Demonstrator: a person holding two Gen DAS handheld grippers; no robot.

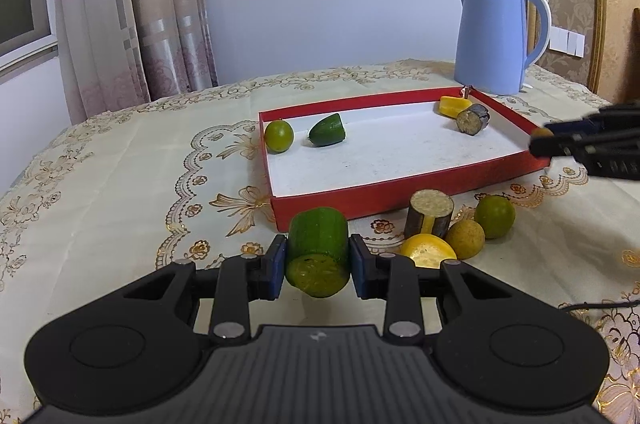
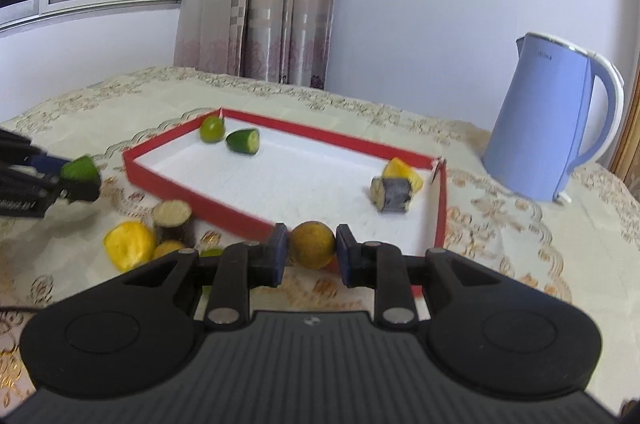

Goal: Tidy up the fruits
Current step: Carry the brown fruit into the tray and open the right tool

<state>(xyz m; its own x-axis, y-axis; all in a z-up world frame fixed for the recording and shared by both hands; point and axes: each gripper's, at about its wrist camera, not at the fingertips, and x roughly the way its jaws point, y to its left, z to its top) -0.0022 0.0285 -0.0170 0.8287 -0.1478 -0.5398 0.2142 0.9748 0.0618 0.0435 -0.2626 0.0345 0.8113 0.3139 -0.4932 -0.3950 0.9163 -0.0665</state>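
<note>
Left wrist view: biggest thing is the blue kettle (image 1: pixel 496 36), standing just behind the red tray's (image 1: pixel 400 194) far right corner — tall, prob. easy to bump if an arm swings wide. The tray looks like thin card, light, likely to slide if a wall is nudged; it holds a lime, a cucumber piece, a yellow chunk and a dark cut piece.

The left gripper (image 1: pixel 318 266) has its jaws pinched on a cucumber chunk (image 1: pixel 318 252), held just above the cloth, in front of the tray's near corner. Smooth skin, wet cut face — prob. slippery, firm enough; mid-body grip across the skin looks right.

The right gripper (image 2: pixel 312 252) pinches a small brownish round fruit (image 2: pixel 312 244) at the tray's near wall; round, light, may roll when released.

Loose pile (image 1: pixel 452 228) beside the tray: low, no real obstacle.
</note>
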